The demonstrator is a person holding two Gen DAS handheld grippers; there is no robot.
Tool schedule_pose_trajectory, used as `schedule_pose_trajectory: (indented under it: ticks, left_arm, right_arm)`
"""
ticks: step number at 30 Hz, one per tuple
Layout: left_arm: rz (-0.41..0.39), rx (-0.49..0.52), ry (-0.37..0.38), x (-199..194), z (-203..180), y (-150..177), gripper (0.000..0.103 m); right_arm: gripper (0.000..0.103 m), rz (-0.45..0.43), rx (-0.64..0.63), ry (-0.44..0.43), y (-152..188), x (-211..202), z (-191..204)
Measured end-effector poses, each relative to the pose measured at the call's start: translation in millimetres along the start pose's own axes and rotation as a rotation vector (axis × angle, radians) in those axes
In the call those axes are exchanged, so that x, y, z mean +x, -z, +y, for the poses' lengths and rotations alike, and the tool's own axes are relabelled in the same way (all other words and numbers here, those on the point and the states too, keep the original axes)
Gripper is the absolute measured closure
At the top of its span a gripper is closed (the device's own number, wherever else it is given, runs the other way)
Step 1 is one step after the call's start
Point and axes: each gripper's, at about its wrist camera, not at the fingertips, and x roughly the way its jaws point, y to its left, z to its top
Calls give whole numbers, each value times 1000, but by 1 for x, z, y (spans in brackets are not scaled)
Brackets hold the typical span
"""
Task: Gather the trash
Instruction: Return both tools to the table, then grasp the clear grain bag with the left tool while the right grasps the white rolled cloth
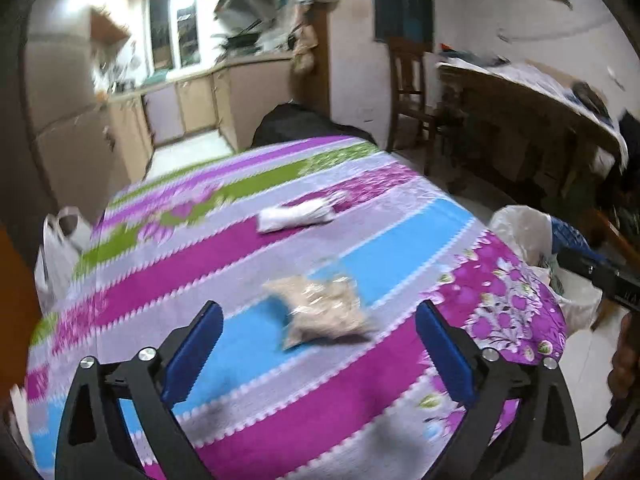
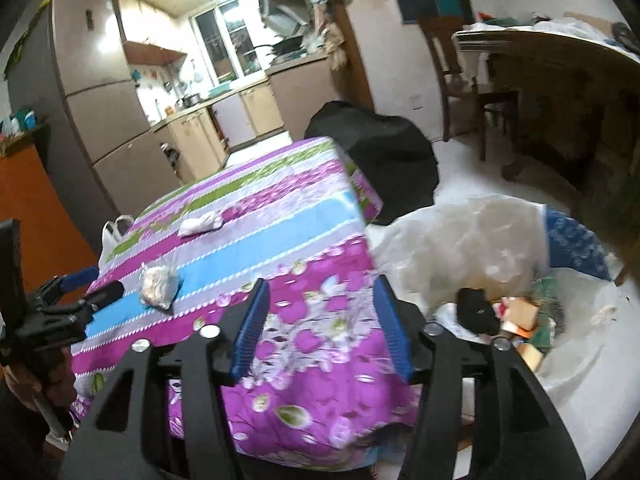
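The step in hand looks like a pick-up of the crumpled wrapper [image 1: 326,312] from the table [image 1: 400,380], which is covered by a striped purple, blue and green cloth. To do it well, the left gripper [image 1: 320,354] should probably come down with one finger on each side of the wrapper and close only once the pads are low enough to catch the bulk of it, since clear film is likely to slip or spring back; the cloth underneath could be pinched along with it if the fingers dig in. The left gripper's fingers stand wide apart with nothing between them. In the left wrist view the wrapper lies at lower centre of the frame, above the gap between the two blue pads and apart from both, a little nearer the right one. A second piece of trash, a white wad [image 1: 298,216], lies higher in the frame, well apart from the wrapper. The right gripper [image 2: 322,326] stands about half open and empty, over the near table corner at lower centre of its view. The bin bag [image 2: 472,248], white plastic with trash visible inside, stands on the floor at centre right, beside the table edge.
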Motion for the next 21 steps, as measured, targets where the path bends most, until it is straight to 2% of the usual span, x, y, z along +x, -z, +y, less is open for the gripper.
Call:
schedule_pose_trajectory:
  ticks: [5, 12, 15, 18, 19, 21]
  left_arm:
    - [33, 7, 38, 22, -7, 4, 5]
    - [154, -14, -3, 76, -5, 0, 8]
    - [174, -36, 42, 84, -1, 2, 26]
    - [144, 2, 29, 79, -1, 6, 41]
    - [139, 2, 30, 77, 1, 7, 53]
    - [138, -32, 40, 69, 12, 9, 57]
  right_arm:
    - [30, -7, -41, -47, -20, 17, 23]
    - [29, 28, -210, -65, -44, 51, 48]
    - [29, 45, -268, -81, -54, 66, 57]
    - [29, 75, -339, -112, -62, 86, 67]
    - [29, 95, -376, -128, -66, 97, 74]
    - [29, 138, -449, -170, -69, 115, 89]
